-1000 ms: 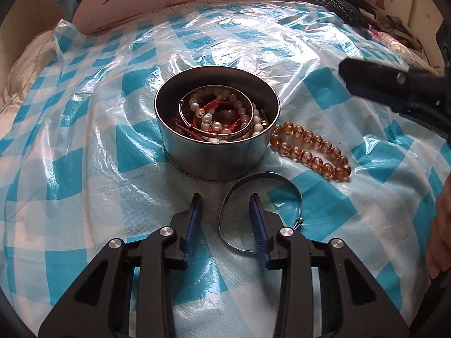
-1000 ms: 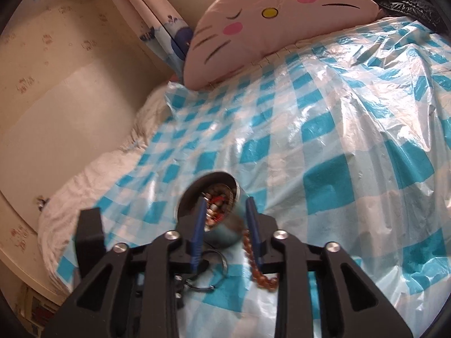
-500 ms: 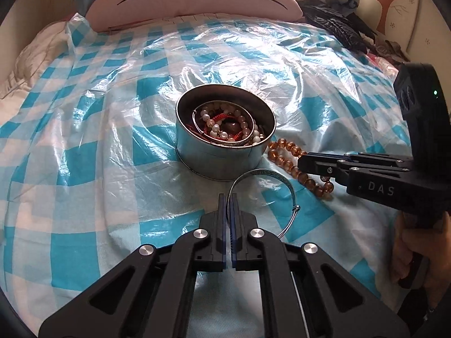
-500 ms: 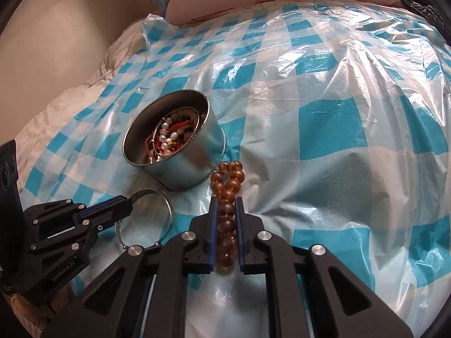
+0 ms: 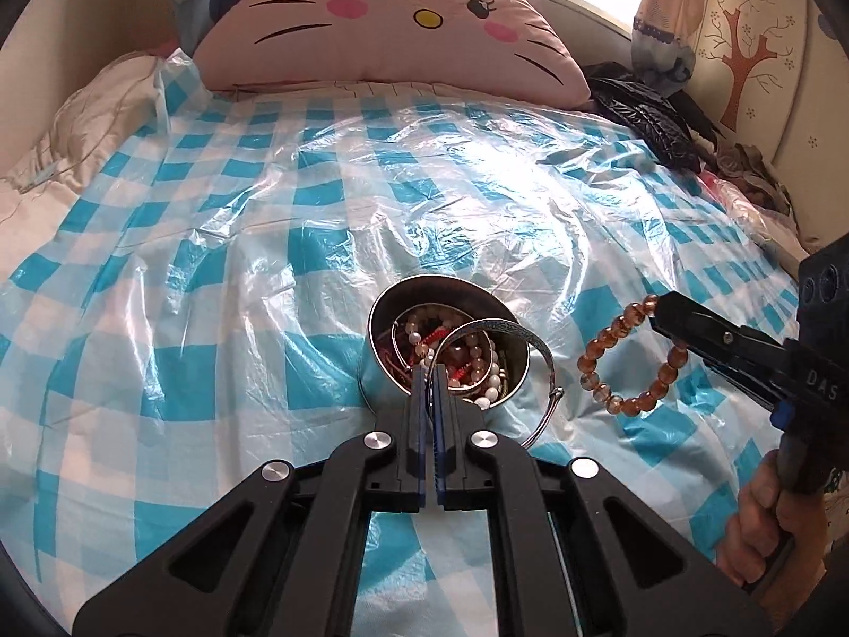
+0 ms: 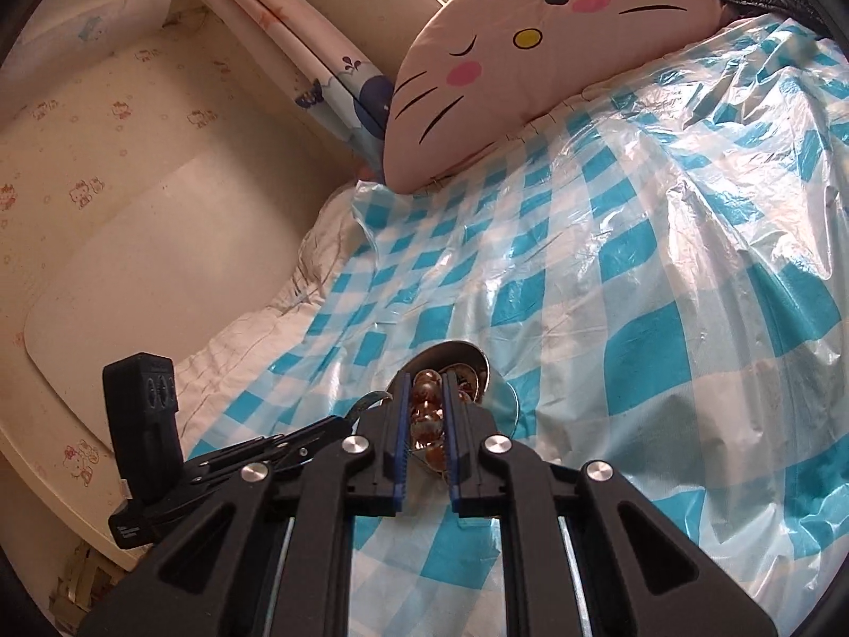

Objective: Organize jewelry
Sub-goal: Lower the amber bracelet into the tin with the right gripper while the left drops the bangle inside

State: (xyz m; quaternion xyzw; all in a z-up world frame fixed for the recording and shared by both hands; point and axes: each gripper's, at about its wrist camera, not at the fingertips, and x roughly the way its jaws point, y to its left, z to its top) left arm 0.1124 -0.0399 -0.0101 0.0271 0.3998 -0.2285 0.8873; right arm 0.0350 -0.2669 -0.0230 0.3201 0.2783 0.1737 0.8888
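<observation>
A: Two grippers are showing for us, and we are starting at the left of the left wrist view, where the blue-and-white checked plastic sheet [image 5: 212, 276] is covering the bed and the pink cat-face pillow [image 5: 392, 32] is lying along the far edge.

B: Moving toward the middle, we are seeing the left gripper [image 5: 429, 371] clenched tight on the silver bangle [image 5: 509, 332]. Its blue pads are pinching the band at its near edge.

A: And the bangle is hanging clear of the sheet, tilted, partly in front of the round metal tin [image 5: 382, 371]. We are looking through the loop at the pearl and red pieces already lying in the tin.

B: Further right, the amber bead bracelet [image 5: 599, 366] is dangling in the air from the right gripper [image 5: 660, 313]. That one is coming in from the right edge, and a hand [image 5: 759, 520] is wrapping its handle below.

A: Switching to the right wrist view, we are finding the left gripper at lower left, with the bangle's edge just peeking out beside it.

B: In the middle there, the right gripper [image 6: 425, 403] is grasping the amber beads [image 6: 424, 414] between its blue pads, jaws nearly together on them. The tin [image 6: 477, 366] is sitting just beyond the fingertips, mostly hidden.
</observation>
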